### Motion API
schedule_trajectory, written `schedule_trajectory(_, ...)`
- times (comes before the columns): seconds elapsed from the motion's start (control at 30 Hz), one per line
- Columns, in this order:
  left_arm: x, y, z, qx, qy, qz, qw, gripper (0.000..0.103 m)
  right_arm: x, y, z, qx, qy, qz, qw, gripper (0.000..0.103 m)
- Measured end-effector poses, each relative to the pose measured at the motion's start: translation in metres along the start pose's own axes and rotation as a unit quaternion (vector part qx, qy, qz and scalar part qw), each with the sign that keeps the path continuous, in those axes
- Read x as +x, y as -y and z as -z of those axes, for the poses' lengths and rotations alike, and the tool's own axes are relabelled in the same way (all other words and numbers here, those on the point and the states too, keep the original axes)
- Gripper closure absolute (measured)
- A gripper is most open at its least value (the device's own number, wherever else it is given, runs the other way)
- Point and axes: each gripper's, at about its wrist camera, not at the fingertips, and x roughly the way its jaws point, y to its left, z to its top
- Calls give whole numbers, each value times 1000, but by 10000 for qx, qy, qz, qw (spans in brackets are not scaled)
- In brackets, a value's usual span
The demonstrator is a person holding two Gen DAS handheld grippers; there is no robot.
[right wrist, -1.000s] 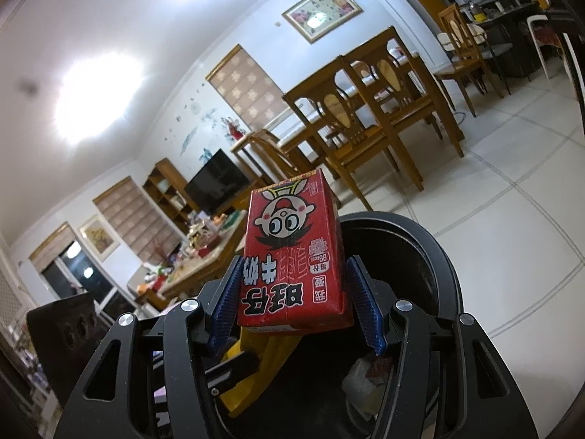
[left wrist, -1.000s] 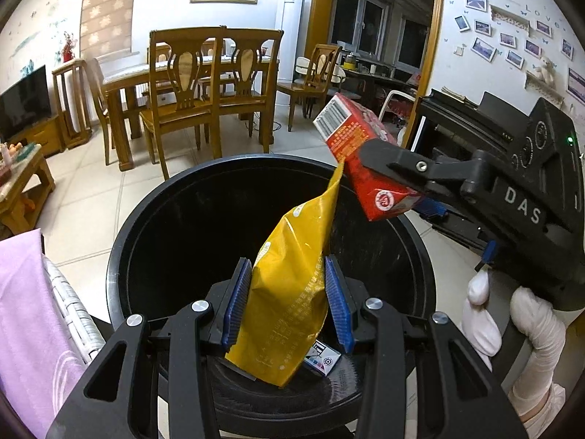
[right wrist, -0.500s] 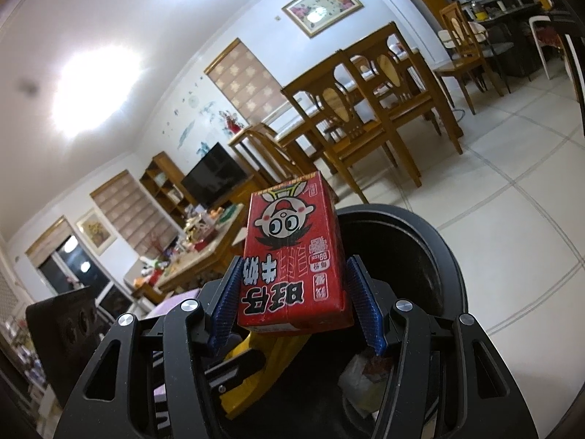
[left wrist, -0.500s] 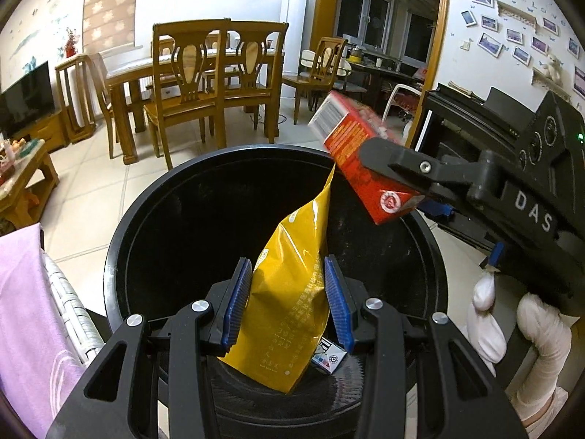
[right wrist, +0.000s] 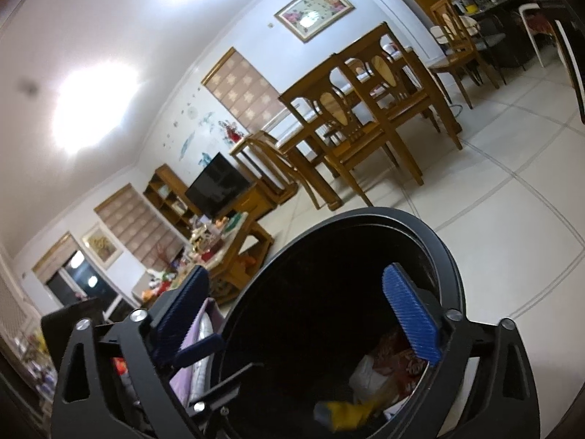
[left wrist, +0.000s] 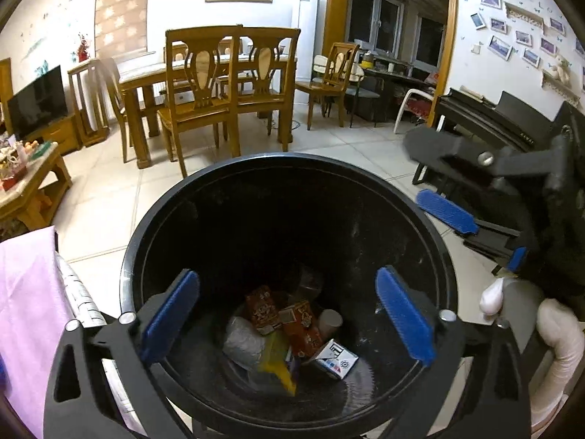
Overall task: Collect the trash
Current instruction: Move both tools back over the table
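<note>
The black trash bin (left wrist: pixel 292 158) fills the left wrist view below my left gripper (left wrist: pixel 287 316). Its jaws are opening wide and nothing is between the blue pads. At the bin's bottom lie a blurred yellow snack bag (left wrist: pixel 276 365), red drink cartons (left wrist: pixel 303 325), a white cup (left wrist: pixel 330 319) and crumpled paper. My right gripper (right wrist: pixel 296 314) hangs over the bin's rim (right wrist: pixel 384 215) with its jaws also opening and empty. Below it are the yellow bag (right wrist: pixel 347 412) and a red carton (right wrist: pixel 400 362). A gloved hand (left wrist: pixel 555 333) holds the right gripper (left wrist: pixel 444 183).
A pink cloth (left wrist: pixel 25 314) lies over a woven seat left of the bin. A low wooden coffee table (left wrist: pixel 33 190) with clutter stands further left. Dining chairs (left wrist: pixel 197 98) and a table stand behind on the tiled floor. A black piano (left wrist: pixel 504 117) is at the right.
Both grippers opened wide. The yellow bag left the left gripper and the red carton left the right one; both now lie down in the bin.
</note>
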Motion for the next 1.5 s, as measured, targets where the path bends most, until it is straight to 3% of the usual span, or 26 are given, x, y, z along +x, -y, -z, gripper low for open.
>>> schedule_trajectory(0.17, 3, 1, 1, 8, -99, -24, 9999, 5, 0, 1, 1, 104, -3, 48, 9999, 5)
schedule_trajectory(0.4, -2, 2, 3, 14, 51, -33, 10000, 5, 0, -1, 2, 178, -98, 58, 9998, 5)
schedule_trajectory(0.97, -69, -28, 11, -142, 640, -226, 9976, 5, -3, -44, 12, -231, -232, -227, 9992, 5)
schedule_trajectory(1.3, -120, -97, 38, -751, 734, -658, 9923, 5, 32, -124, 51, -843, -855, -618, 9908, 5)
schedule_trajectory(1.5, -159, -173, 66, -1398, 807, -1220, 9793, 5, 61, -190, 93, -1440, -1403, -804, 9763, 5)
